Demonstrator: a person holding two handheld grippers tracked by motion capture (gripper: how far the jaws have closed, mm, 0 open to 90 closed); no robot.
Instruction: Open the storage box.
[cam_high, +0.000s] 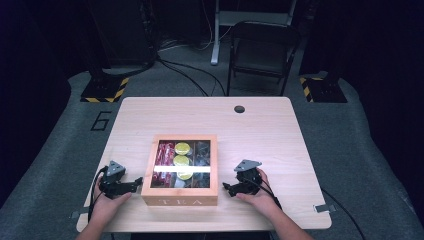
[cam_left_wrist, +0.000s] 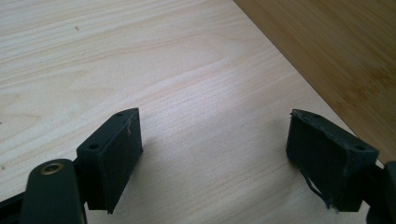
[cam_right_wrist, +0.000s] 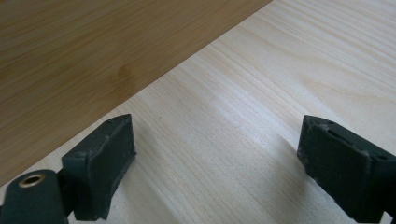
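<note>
- Wooden tea box (cam_high: 180, 200) lettered "TEA", glass lid shut over yellow rounds and red packets, near the table (cam_high: 280, 130) front edge.
- Left gripper (cam_high: 137, 183) and right gripper (cam_high: 226, 187) flanking it, jaws wide, holding nothing.
- Bare tabletop behind and either side.

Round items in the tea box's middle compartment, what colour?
Yellow rounds, seen through the tea box lid; clearest in the high view.

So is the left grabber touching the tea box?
Apart. In the left gripper view, bare table lies between the open left gripper and the tea box wall.
</note>
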